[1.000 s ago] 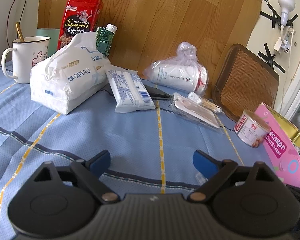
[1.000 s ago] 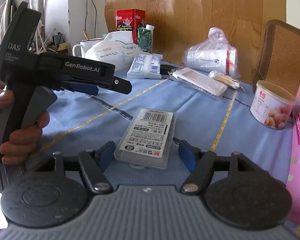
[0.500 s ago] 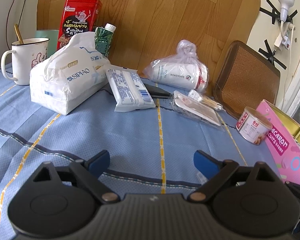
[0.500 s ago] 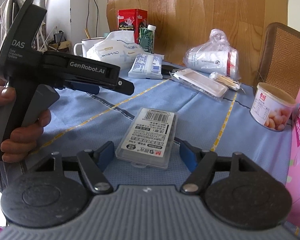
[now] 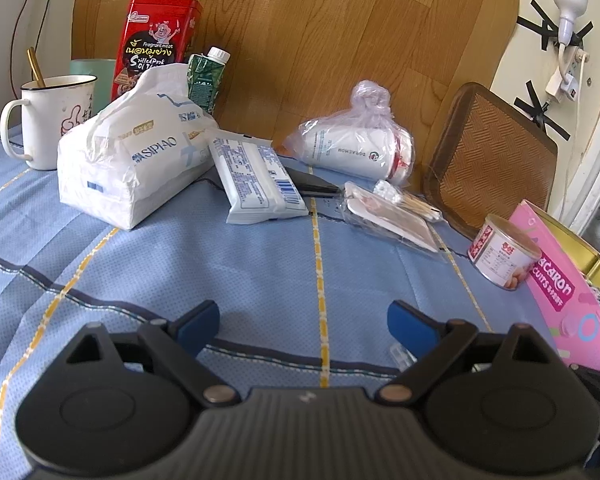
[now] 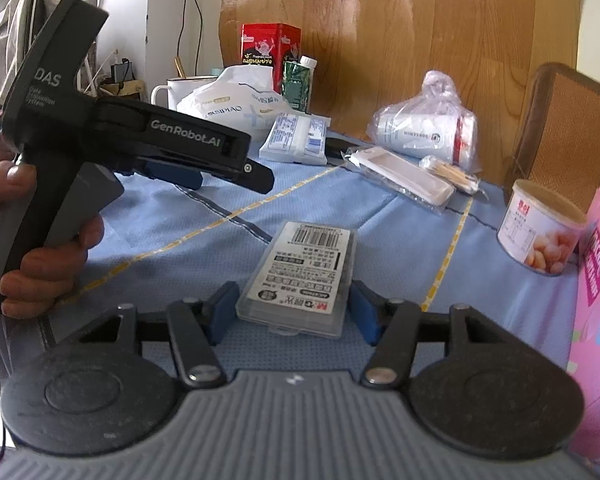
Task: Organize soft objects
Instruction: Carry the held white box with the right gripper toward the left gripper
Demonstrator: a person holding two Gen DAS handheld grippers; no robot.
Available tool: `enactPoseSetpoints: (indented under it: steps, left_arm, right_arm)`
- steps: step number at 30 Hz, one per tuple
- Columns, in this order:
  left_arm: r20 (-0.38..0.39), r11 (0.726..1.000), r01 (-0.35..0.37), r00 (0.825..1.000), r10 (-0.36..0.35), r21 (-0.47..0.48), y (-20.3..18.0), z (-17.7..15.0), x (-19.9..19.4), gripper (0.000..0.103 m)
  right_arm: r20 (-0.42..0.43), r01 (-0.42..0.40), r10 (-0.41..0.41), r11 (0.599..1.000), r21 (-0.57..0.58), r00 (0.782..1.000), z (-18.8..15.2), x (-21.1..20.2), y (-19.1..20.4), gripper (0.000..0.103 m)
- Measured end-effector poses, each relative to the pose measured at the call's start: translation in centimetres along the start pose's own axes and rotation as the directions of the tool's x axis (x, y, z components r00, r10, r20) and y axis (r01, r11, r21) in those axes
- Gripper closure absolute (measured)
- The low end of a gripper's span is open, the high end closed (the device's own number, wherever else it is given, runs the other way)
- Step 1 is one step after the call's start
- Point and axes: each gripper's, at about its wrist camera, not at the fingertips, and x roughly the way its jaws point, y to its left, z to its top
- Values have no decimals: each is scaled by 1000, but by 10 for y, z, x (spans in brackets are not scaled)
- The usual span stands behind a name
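Left wrist view:
- Left gripper low over the blue tablecloth, jaws spread wide, nothing between the blue pads.
- Large white tissue pack at the back left of the cloth, lying flat, top crumpled.
- Smaller white tissue packet just right of it, one end leaning against the big pack.
- White mug with a gold-handled spoon left of the big pack; red tin and green carton upright behind it, against the wooden board.
- Bagged white cup on its side near the board; clear sleeve with cotton swabs in front of it.
- Small can upright at the right, just beside the pink box.

Right wrist view:
- Right gripper near the cloth, jaws parted on either side of the near end of a clear plastic case; pads close to its sides, contact not discernible.
- Case flat on the tablecloth, barcode label up.
- Left gripper seen side-on at the left, held by a hand, above the cloth.
- Tissue pack and tissue packet at the far side, touching each other.
- Can at the right, beside the pink box.
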Motion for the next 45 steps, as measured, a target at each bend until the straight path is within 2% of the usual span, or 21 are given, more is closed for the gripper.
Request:
enactPoseSetpoints:
  steps: [19,35,39,42,45]
  left_arm:
    - [-5,1000,15,1000,-15,9,-2,-1,-1,9]
    - [-28,993,115,993,-115,4,0,-1,-3,11]
    - [-54,985,166,984,-168,-34,1,-1,-5,11]
    - [-78,957,258,960,-270,-133,3,-5,-7,11]
    - [-107,930,315,935,-338,-191,1,-4,-5,13]
  right_arm:
    - [24,41,-41,999,4,999,0,-4,2,40]
    - [47,62,-62,998,4,997,-2,-6,4,41]
    - [56,73,-73,997,-3,996,-3,-7,6,41]
    - [64,80,-79,997,-7,995,-4,-9,8,41]
    - [71,82,-81,997,-7,994,-4,-9,8,41]
